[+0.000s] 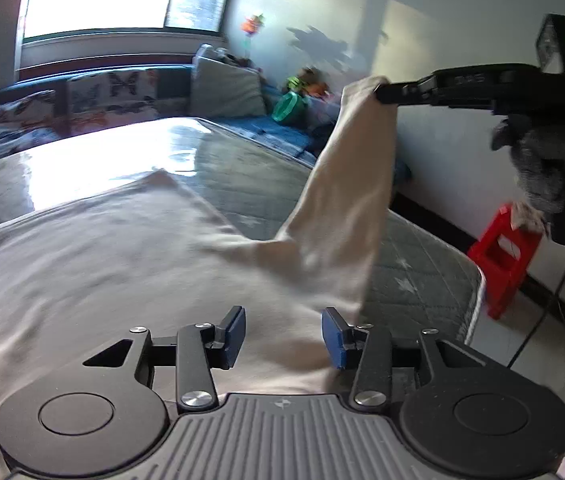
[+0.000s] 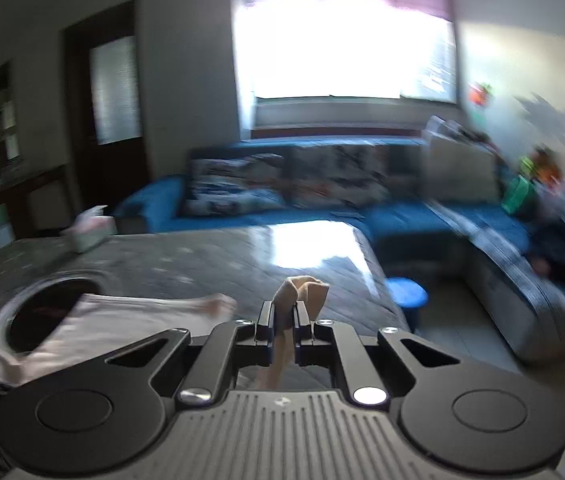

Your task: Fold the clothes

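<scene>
Left wrist view, nearest first: the left gripper hovers with its blue pads spread and nothing between them, just above the beige garment lying flat on the quilted grey surface. From the garment's right side a long strip, probably a sleeve or a corner, rises steeply to the right gripper, whose black fingers are pressed together on the strip's tip. In the right wrist view the same pinch shows close up: a small bunch of cloth pokes out past the closed right gripper, and only a narrow fold sits between the pads. Beyond lie the blue sofa and the bright window.

The grip looks thin, so I judge the cloth could slip free if the strip is pulled taut or swung fast. With the left gripper not pressing the body down, lifting further would likely drag the whole garment across the surface and wrinkle the flat part, spoiling the fold line.
</scene>
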`<action>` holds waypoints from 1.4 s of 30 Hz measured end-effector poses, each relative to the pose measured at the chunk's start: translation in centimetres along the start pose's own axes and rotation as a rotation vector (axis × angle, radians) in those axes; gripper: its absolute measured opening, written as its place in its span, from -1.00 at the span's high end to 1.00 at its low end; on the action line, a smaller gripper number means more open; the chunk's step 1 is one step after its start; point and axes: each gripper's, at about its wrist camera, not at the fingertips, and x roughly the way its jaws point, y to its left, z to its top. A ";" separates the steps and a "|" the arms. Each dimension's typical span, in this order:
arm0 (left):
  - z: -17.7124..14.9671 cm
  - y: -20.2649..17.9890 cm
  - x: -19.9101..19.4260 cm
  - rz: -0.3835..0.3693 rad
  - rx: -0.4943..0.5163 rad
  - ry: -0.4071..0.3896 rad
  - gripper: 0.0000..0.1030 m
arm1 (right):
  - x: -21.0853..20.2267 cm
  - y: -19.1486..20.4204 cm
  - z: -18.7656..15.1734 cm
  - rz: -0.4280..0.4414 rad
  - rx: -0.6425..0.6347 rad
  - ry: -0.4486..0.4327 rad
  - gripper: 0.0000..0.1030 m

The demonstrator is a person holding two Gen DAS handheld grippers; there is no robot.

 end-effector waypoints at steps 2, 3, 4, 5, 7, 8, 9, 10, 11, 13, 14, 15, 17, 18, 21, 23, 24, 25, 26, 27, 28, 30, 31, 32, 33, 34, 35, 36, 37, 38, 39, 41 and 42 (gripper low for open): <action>-0.5 1.1 -1.0 0.017 -0.031 -0.011 0.09 | 0.1 2.5 1.2 0.062 -0.047 -0.010 0.85; -0.8 1.6 -1.5 0.031 -0.045 -0.016 0.08 | 0.2 3.7 1.6 0.091 -0.067 -0.011 0.85; -1.2 2.0 -1.9 0.045 -0.060 -0.019 0.08 | 0.5 4.9 1.9 0.119 -0.087 -0.011 0.85; -1.5 2.4 -2.4 0.056 -0.075 -0.023 0.07 | 0.7 6.0 2.1 0.148 -0.107 -0.009 0.85; -2.2 3.3 -3.3 0.077 -0.102 -0.033 0.06 | 1.4 8.4 2.5 0.206 -0.140 0.002 0.85; -2.4 3.7 -3.7 0.087 -0.115 -0.037 0.05 | 1.7 9.6 2.6 0.236 -0.156 0.008 0.85; -2.7 4.0 -4.2 0.097 -0.129 -0.042 0.03 | 2.1 10.8 2.5 0.266 -0.171 0.016 0.85; -2.9 4.3 -4.5 0.106 -0.141 -0.047 0.03 | 2.5 11.9 2.4 0.296 -0.184 0.024 0.85; -3.1 4.6 -4.8 0.112 -0.152 -0.050 0.02 | 2.9 13.0 2.3 0.324 -0.194 0.033 0.85; -3.6 5.2 -5.3 0.124 -0.173 -0.056 0.01 | 3.7 14.9 1.9 0.373 -0.210 0.054 0.85; -3.8 5.3 -5.5 0.129 -0.181 -0.055 0.01 | 4.1 15.8 1.7 0.395 -0.217 0.065 0.85; -4.0 5.5 -5.6 0.135 -0.188 -0.055 0.01 | 4.5 16.7 1.3 0.418 -0.224 0.079 0.85; -4.6 5.8 -5.8 0.142 -0.202 -0.055 0.01 | 5.3 18.1 0.5 0.451 -0.230 0.113 0.85; -4.7 5.9 -5.9 0.146 -0.209 -0.055 0.01 | 5.9 18.8 0.1 0.465 -0.232 0.134 0.85; -5.1 6.3 -6.1 0.159 -0.232 -0.055 0.01 | 7.7 20.6 -1.3 0.502 -0.235 0.201 0.83; -5.3 6.6 -6.1 0.166 -0.248 -0.056 0.01 | 7.6 21.0 -2.3 0.520 -0.236 0.228 0.73; -5.3 6.6 -6.1 0.169 -0.252 -0.055 0.01 | 7.6 21.1 -2.7 0.528 -0.238 0.237 0.67; -5.3 6.7 -6.1 0.170 -0.255 -0.055 0.01 | 7.7 21.2 -3.1 0.540 -0.242 0.247 0.63; -5.3 6.7 -6.1 0.172 -0.256 -0.054 0.00 | 7.6 21.3 -3.4 0.548 -0.247 0.254 0.62; -5.3 6.9 -6.0 0.173 -0.258 -0.052 0.00 | 7.6 21.3 -3.5 0.547 -0.255 0.256 0.62; -5.3 6.9 -6.0 0.174 -0.258 -0.051 0.00 | 7.5 21.3 -3.6 0.546 -0.262 0.258 0.62; -5.3 6.9 -6.2 0.175 -0.257 -0.051 0.00 | 7.2 20.4 -3.7 0.531 -0.270 0.268 0.59; -5.4 6.9 -6.3 0.176 -0.257 -0.051 0.00 | 7.1 19.9 -3.8 0.515 -0.274 0.274 0.50; -5.5 7.0 -6.4 0.179 -0.259 -0.051 0.00 | 6.9 19.1 -3.9 0.493 -0.279 0.279 0.46; -5.6 7.1 -6.5 0.182 -0.262 -0.050 0.00 | 6.7 18.4 -4.1 0.471 -0.284 0.285 0.44; -5.6 7.2 -6.6 0.186 -0.264 -0.050 0.00 | 6.4 17.4 -4.3 0.443 -0.288 0.293 0.44; -5.7 7.3 -6.7 0.189 -0.268 -0.050 0.00 | 6.2 16.4 -4.7 0.410 -0.288 0.306 0.44; -5.6 7.4 -6.9 0.192 -0.274 -0.054 0.00 | 6.1 15.4 -5.0 0.383 -0.282 0.320 0.44; -5.5 7.5 -7.0 0.196 -0.280 -0.057 0.00 | 6.0 14.2 -5.5 0.347 -0.276 0.339 0.44; -5.5 7.6 -7.1 0.200 -0.287 -0.060 0.00 | 5.9 13.3 -6.0 0.318 -0.270 0.353 0.43; -5.4 7.7 -7.2 0.203 -0.293 -0.064 0.00 | 5.8 12.2 -6.6 0.283 -0.260 0.372 0.42; -5.2 8.0 -7.4 0.210 -0.306 -0.071 0.00 | 5.5 10.9 -7.4 0.256 -0.246 0.389 0.37; -5.1 8.1 -7.5 0.214 -0.316 -0.077 0.00 | 5.2 10.3 -7.8 0.244 -0.240 0.395 0.36</action>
